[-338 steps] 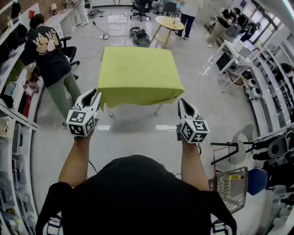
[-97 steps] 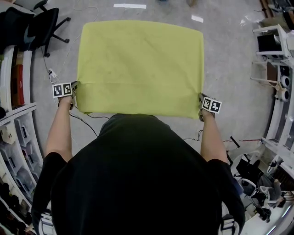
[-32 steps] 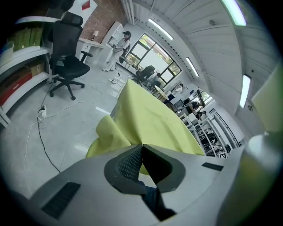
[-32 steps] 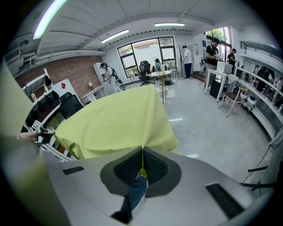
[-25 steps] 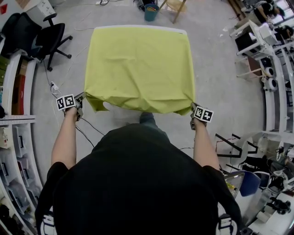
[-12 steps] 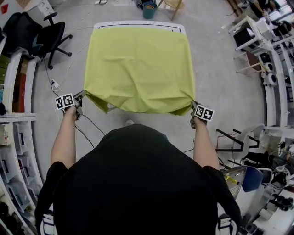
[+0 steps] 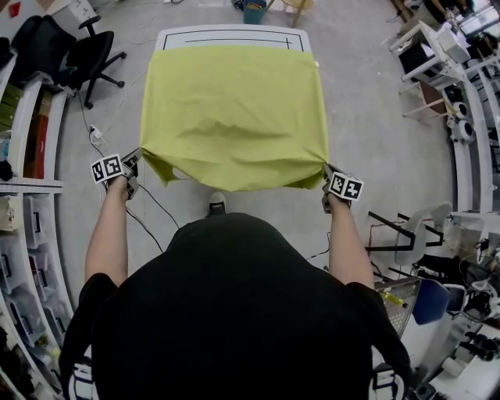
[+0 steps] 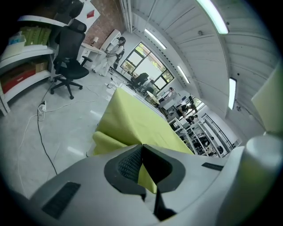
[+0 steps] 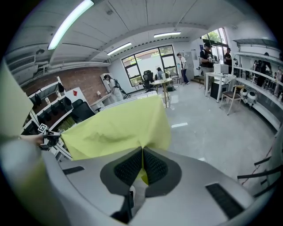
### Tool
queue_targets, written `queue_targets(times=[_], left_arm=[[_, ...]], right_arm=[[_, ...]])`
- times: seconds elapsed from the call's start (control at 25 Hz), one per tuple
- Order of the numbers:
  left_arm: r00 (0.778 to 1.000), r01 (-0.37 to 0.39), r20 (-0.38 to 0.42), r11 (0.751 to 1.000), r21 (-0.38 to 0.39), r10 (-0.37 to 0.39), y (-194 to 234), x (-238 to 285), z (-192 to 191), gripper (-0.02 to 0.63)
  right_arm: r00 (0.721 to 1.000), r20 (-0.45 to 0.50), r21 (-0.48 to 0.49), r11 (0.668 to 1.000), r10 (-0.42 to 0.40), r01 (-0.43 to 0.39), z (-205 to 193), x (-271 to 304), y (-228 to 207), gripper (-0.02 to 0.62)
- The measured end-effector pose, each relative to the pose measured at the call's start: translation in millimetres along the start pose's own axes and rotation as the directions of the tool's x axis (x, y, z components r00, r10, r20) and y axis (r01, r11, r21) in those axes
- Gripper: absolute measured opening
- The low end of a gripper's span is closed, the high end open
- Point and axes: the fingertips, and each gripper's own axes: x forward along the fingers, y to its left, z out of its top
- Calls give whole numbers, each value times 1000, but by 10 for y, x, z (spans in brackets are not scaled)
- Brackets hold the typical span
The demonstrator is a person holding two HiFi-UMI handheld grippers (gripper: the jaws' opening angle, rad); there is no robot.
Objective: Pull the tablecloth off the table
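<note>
A yellow-green tablecloth [image 7: 234,113] stretches from the white table [image 7: 231,37] toward me; the table's far strip shows bare. My left gripper [image 7: 134,162] is shut on the cloth's near left corner, and my right gripper [image 7: 326,173] is shut on its near right corner. The near edge of the cloth hangs in the air between them, sagging in the middle. In the left gripper view the cloth [image 8: 132,126] runs out from between the closed jaws of the gripper [image 8: 142,152]. In the right gripper view the cloth [image 9: 116,128] fans out from the closed gripper [image 9: 142,156].
A black office chair [image 7: 74,55] stands left of the table, beside white shelving [image 7: 23,141]. A cable [image 7: 148,215] trails on the floor near my left arm. Desks with equipment [image 7: 437,55] line the right side. A teal bin [image 7: 254,12] sits beyond the table.
The cloth has slid toward me over the last second, baring more of the table's far end. Both grippers keep their hold on the corners.
</note>
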Motion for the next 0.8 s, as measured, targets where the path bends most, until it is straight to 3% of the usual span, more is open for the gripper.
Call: queue_targets(times=[0.28, 0.8], left_arm=[[1000, 13, 13, 1000, 3, -13, -420, -353, -661, 23], [998, -15, 57, 1000, -23, 16, -714, -1001, -1643, 23]], right_arm=[[999, 17, -33, 999, 41, -40, -373, -587, -67, 25], [994, 42, -28, 994, 102, -101, -1079, -1289, -208, 25]])
